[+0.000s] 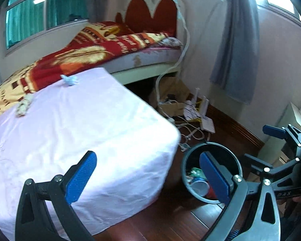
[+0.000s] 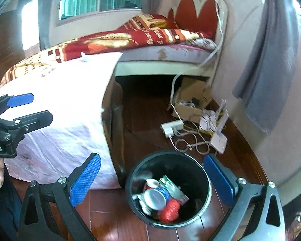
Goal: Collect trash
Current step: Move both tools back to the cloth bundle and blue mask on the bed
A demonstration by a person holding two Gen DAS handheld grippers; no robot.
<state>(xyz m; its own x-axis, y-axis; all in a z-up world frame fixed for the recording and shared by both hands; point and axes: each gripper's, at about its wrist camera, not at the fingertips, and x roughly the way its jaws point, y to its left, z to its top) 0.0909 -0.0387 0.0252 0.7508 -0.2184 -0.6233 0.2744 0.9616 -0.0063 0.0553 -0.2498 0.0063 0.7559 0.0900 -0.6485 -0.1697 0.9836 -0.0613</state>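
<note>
My left tongs [image 1: 148,177] spread wide and empty, my right tongs [image 2: 152,179] likewise above the round black plastic bin [image 2: 207,196] of trash on the floor, crumpled pale-blue paper scrap [image 1: 69,79] on the pink-clothed surface [image 1: 86,124].

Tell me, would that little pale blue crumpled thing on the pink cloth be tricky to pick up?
Probably not. The pale blue scrap looks like crumpled tissue or wrapper, so likely very light and soft, squashing between the fingers rather than slipping. Its wrinkled shape suggests it won't roll on the pink cloth, though a nudge might just slide it.
</note>
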